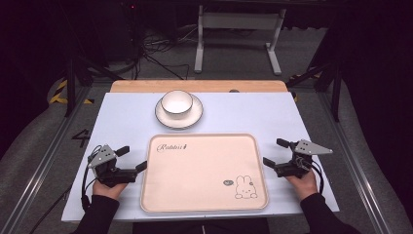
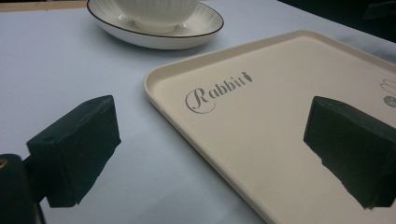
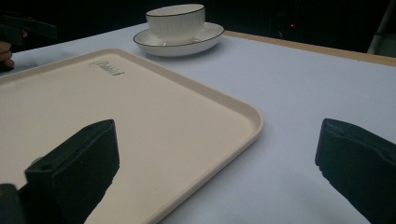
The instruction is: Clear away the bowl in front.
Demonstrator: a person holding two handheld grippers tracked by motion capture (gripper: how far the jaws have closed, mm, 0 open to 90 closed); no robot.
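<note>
- The tray [image 1: 204, 173] lies flat at the middle of the near edge of the surface [image 1: 126, 122], between the two hands, probably so that each hand can reach one short side.
- Its long axis runs from the left edge of the surface toward the right edge. The printed word sits by its far left corner and reads upright from the near edge, and the rabbit drawing sits by its near right corner.
- The left gripper [image 1: 132, 158] rests just beside the tray's left rim. In the left gripper view its fingers [image 2: 74, 149] stand spread wide, one over the bare surface and one over the tray floor, so they straddle the rim without pinching it.
- The right gripper [image 1: 275, 152] mirrors this at the right rim; its fingers [image 3: 74, 168] are likewise spread either side of the rim, holding nothing.
- This matched stance looks like readiness for a two-handed lift of the tray.
- The bowl [image 1: 176, 103] sits upright on the saucer [image 1: 194, 117] near the middle of the far edge, just beyond the tray's far rim, apart from both grippers.
</note>
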